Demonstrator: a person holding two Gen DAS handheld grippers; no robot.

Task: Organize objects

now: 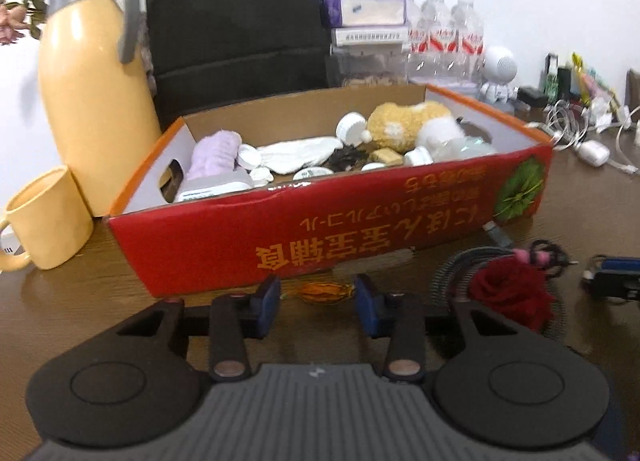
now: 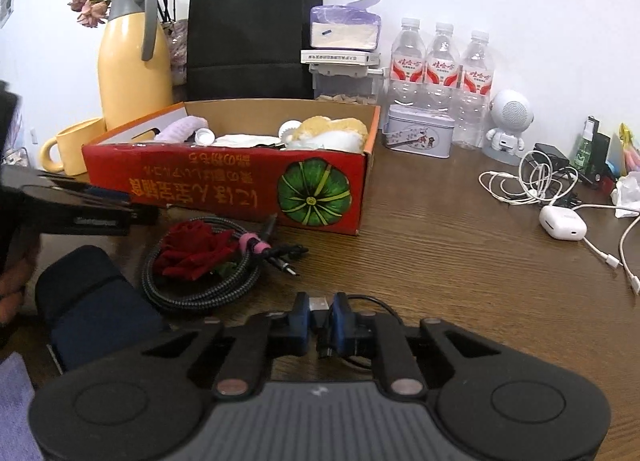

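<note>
A red cardboard box [image 1: 320, 229] [image 2: 224, 185] stands open on the wooden table, holding a yellow plush toy [image 1: 404, 125], a purple towel [image 1: 212, 157], a white cloth and several white caps. My left gripper [image 1: 318, 301] is low in front of the box, its blue pads apart on either side of a small orange wrapped sweet [image 1: 324, 293]; the pads stand close to its ends. My right gripper [image 2: 320, 317] is shut on the silver plug of a thin black cable [image 2: 320, 305], just above the table. A red rose [image 2: 192, 249] [image 1: 512, 293] lies on a coiled braided cable [image 2: 200, 293].
Behind the box stand a yellow jug [image 1: 92, 101], a yellow mug [image 1: 48, 217], a black paper bag [image 2: 252, 29], three water bottles [image 2: 440, 69], a tin [image 2: 420, 133] and a white robot figure [image 2: 508, 125]. White cables and an earbud case [image 2: 562, 221] lie at the right.
</note>
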